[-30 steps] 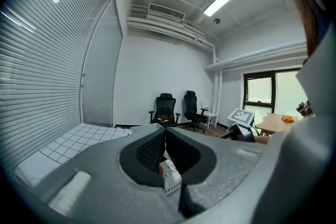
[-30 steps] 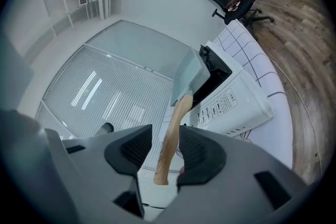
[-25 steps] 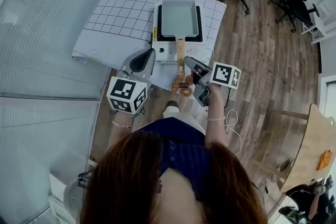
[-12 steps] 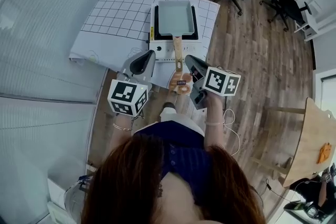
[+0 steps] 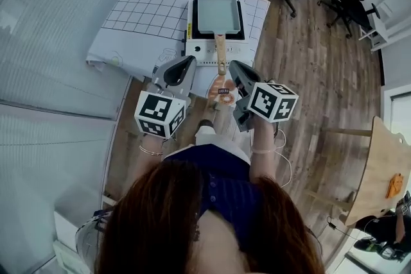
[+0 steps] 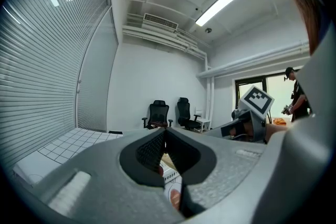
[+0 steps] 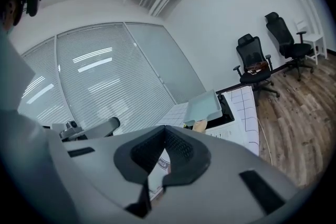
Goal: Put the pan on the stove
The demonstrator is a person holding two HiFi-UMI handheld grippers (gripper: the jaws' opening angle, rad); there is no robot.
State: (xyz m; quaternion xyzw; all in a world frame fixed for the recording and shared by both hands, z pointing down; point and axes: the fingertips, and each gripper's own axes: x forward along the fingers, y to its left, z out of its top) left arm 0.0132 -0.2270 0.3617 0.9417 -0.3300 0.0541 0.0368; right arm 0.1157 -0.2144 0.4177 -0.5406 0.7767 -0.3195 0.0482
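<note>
Hiding most of the stove (image 5: 209,52), the pan (image 5: 218,14) sits atop; left hand-held gripper (image 5: 191,61) closed empty, right hand-held gripper (image 5: 234,65) newly closed.

One word is legible: "milk", on a small dark label (image 7: 164,164) on a white surface, in the right gripper view. The dark tag (image 5: 223,92) at the pan handle (image 5: 220,54) end and the print on the stove panel (image 5: 204,61) are too small to read.
</note>
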